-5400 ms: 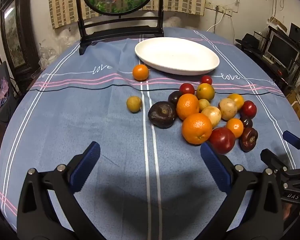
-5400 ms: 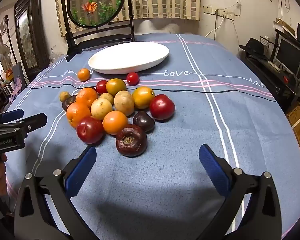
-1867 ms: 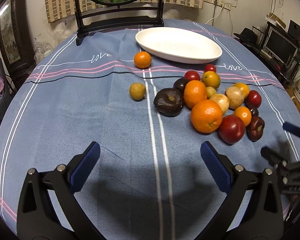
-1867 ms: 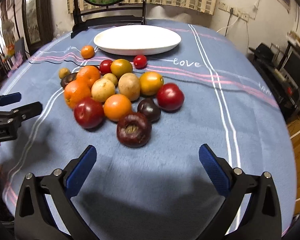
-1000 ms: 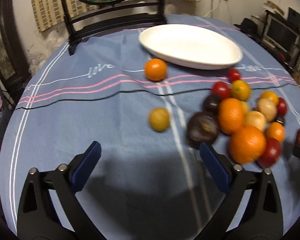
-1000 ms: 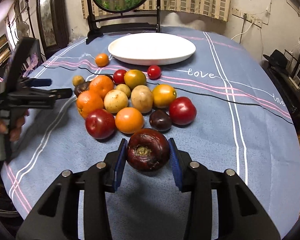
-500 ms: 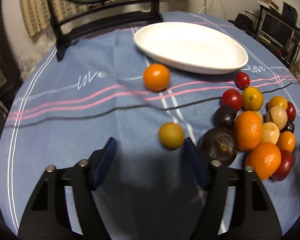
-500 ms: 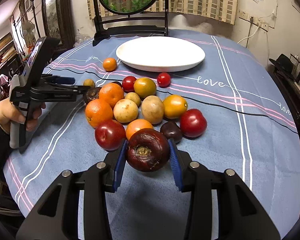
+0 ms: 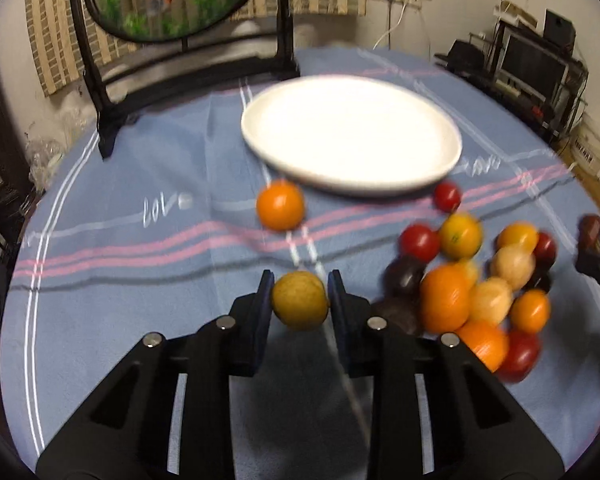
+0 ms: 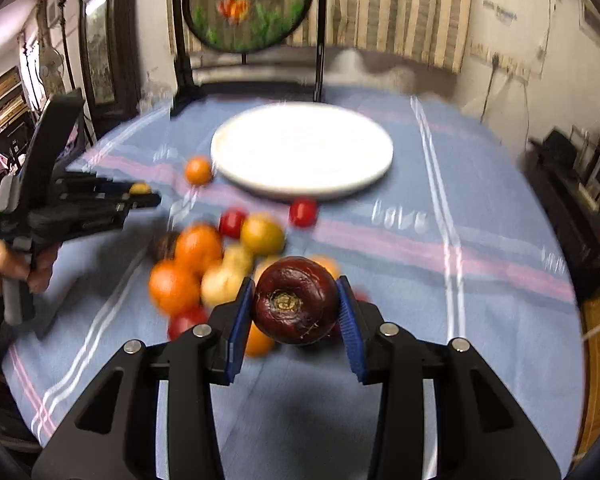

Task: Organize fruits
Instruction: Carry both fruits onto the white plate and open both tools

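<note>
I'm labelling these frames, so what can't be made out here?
- Fruit pile, left wrist view: motion blur smears it; no exact count.
- Pile in right wrist view: dark purple fruit in the right gripper hides part.
- Yellow-brown fruit in the left gripper: its underside is unseen.

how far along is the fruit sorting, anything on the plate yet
Nothing yet: the white plate is bare. In hand: the left gripper holds a small yellow-brown fruit, the right gripper a dark purple fruit. Left: the fruit pile and a lone orange.
</note>
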A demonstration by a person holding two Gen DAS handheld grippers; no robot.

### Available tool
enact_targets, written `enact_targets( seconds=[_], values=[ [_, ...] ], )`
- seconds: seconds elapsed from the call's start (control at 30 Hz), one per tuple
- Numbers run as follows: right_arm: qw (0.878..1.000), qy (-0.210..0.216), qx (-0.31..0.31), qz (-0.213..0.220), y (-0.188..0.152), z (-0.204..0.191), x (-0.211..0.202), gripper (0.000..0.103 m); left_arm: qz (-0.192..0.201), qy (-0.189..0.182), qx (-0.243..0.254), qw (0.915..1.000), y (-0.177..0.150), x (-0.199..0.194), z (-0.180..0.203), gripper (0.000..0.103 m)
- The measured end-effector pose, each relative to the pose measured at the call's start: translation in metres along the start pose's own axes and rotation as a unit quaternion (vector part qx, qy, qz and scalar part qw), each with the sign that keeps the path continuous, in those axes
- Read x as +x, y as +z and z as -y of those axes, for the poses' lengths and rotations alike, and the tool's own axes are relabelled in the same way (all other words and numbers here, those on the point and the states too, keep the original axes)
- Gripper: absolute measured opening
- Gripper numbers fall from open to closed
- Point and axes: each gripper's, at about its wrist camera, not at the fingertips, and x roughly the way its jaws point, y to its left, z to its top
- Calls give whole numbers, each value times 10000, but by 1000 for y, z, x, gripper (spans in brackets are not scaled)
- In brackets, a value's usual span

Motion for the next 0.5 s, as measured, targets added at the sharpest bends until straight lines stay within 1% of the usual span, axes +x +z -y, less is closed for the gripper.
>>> enact_targets(
  seconds=[0.07,0.13,0.17,0.23,0.27,0.33,0.37,0.4,0.43,0.5],
  values=[
    [9996,-91,-157,231,23,2,8,41,110,-45,-99,9999,19,-3,2,28],
    [9987,-184,-347,313,41,1,22,41,217,-33,-193,9996,39,1,6,28],
    [9983,-207,-442,317,53,1,37,41,254,-33,-238,9994,53,9,10,28],
    [9981,-239,-489,275,67,2,58,41,234,-70,-352,9991,70,23,15,28],
    [9987,-177,-453,170,75,4,75,41,154,-142,-404,9990,81,37,19,28],
    [9990,-179,-397,32,82,9,95,42,63,-144,-434,9989,90,53,23,28],
    [9991,-218,-368,-18,86,12,108,43,24,-128,-452,9989,95,64,26,28],
    [9990,-240,-384,-35,87,13,114,47,11,-127,-480,9988,97,70,27,33],
    [9986,-284,-440,-66,88,14,120,48,5,-134,-523,9985,99,75,27,54],
    [9972,-452,-582,-112,89,14,130,51,88,-24,-658,9978,101,80,25,77]
  ],
)
